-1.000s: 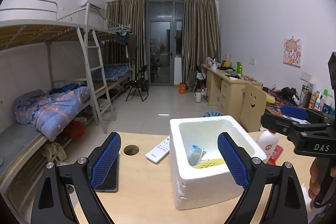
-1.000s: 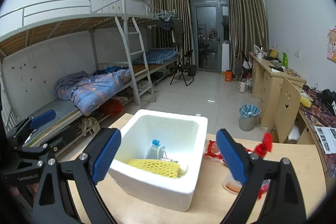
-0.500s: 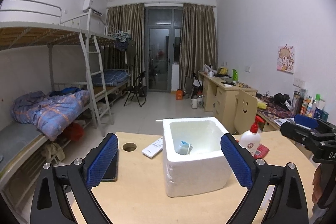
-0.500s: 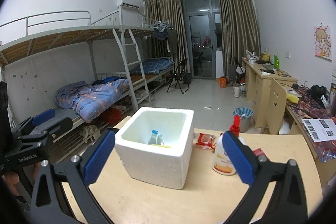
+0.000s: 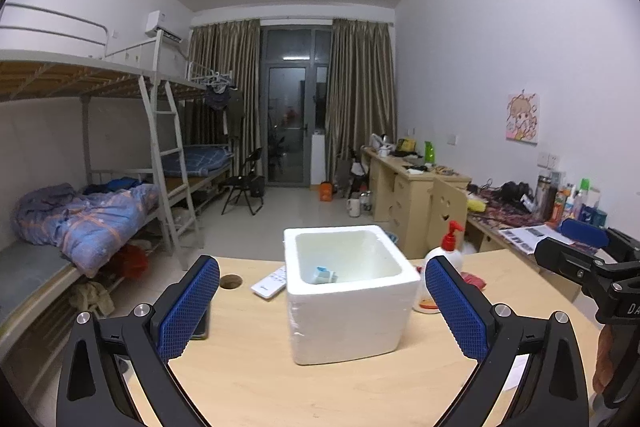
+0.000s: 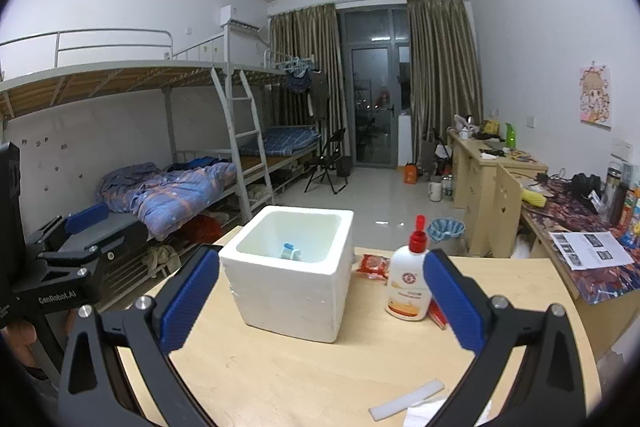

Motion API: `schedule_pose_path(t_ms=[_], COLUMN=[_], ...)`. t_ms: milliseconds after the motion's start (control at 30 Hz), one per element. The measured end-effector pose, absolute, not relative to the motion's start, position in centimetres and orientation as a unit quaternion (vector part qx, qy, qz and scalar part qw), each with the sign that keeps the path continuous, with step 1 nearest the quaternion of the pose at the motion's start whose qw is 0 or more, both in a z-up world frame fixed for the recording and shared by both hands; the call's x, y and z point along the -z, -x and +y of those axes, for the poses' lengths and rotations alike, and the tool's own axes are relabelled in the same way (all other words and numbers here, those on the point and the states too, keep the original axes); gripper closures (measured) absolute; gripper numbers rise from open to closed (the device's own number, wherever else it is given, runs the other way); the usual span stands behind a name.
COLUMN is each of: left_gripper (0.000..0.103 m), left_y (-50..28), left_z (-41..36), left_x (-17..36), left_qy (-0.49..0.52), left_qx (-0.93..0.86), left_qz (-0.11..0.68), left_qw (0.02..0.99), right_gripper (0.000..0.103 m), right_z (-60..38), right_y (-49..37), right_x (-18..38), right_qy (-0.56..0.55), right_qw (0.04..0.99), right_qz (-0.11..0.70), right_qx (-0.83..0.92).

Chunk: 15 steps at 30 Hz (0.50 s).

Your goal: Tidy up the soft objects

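A white foam box [image 5: 348, 315] [image 6: 288, 291] stands on the pale wooden table [image 5: 248, 379]. Over its rim only a small blue and white pack [image 5: 323, 274] [image 6: 290, 251] shows; the rest of the inside is hidden. My left gripper [image 5: 321, 262] is in front of the box, its jaws opening, with nothing between the blue pads. My right gripper [image 6: 322, 254] is also back from the box, open and holding nothing. Each gripper shows at the edge of the other's view: the right one [image 5: 580, 259], the left one [image 6: 80, 239].
A white pump bottle [image 6: 410, 283] [image 5: 446, 259] with a red top stands right of the box, a red packet [image 6: 370, 263] behind it. A remote [image 5: 270, 283], a cable hole [image 5: 232, 281] and a dark phone [image 5: 200, 323] lie left. A white strip [image 6: 406, 399] lies near the front edge.
Both grippers have drawn back from the box, which looks smaller now. Their jaws stand a little wider. The yellow netted thing inside the box has dropped out of sight below the rim.
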<state>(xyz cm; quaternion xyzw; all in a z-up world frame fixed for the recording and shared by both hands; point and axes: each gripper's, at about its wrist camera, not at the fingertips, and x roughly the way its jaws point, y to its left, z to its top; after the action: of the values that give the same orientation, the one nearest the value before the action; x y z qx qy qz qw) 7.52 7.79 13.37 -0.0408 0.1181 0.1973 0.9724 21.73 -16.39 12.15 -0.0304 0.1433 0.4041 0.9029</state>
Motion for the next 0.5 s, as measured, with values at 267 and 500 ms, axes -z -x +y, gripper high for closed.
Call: schedule_pose_path(t_ms=[267, 500], left_gripper=[0.0, 0.0], left_y=[-6.1, -4.9], left_z=[6.3, 5.7], left_x=[-12.4, -9.9], left_qy=[0.042, 0.042], left_qx=[-0.178, -0.193], left_qz=[0.096, 0.085], left_qw=[0.978, 0.977], right_gripper=[0.0, 0.0], right_z=[-18.0, -19.0], right_y=[-21.1, -20.8], right_x=[-10.8, -7.5], right_qy=[0.014, 0.005], right_qw=[0.909, 0.914], right_qz=[0.136, 0.15], right_qx=[-0.393, -0.378])
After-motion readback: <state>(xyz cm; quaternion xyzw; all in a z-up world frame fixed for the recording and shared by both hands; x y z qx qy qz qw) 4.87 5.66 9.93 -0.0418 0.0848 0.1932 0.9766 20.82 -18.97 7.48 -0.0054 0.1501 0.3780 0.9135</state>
